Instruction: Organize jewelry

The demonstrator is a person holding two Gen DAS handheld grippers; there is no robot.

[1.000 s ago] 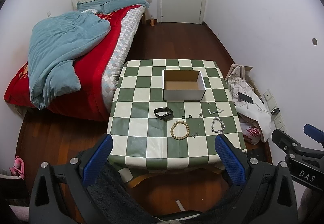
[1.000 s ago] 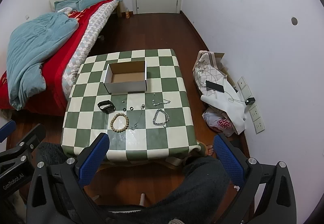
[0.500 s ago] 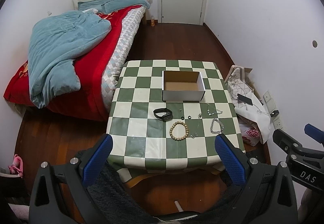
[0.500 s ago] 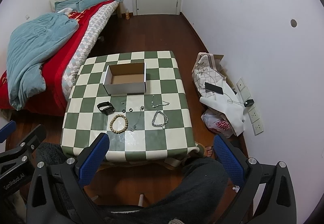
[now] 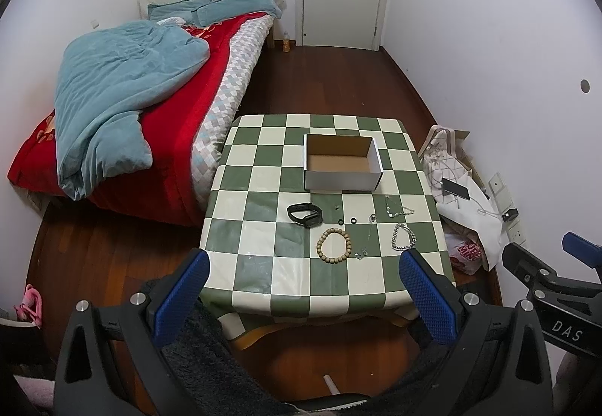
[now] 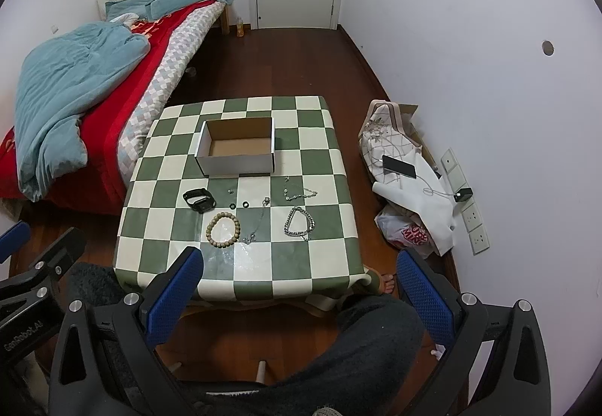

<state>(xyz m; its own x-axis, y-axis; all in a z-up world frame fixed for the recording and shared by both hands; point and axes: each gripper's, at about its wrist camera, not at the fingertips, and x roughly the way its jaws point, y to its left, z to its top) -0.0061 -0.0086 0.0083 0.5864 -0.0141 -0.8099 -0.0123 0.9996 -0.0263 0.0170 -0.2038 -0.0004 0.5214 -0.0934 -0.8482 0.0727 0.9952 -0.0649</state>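
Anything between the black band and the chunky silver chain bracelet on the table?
Yes. In the right wrist view, between the black band and the silver chain bracelet lie two small dark rings, the wooden bead bracelet and a thin chain.

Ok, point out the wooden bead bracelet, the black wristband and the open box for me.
wooden bead bracelet (image 5: 334, 244), left wrist view, on the beads along its near-left arc.
black wristband (image 6: 199, 200), right wrist view, on its dark face.
open box (image 6: 239, 162), right wrist view, on its white front wall.
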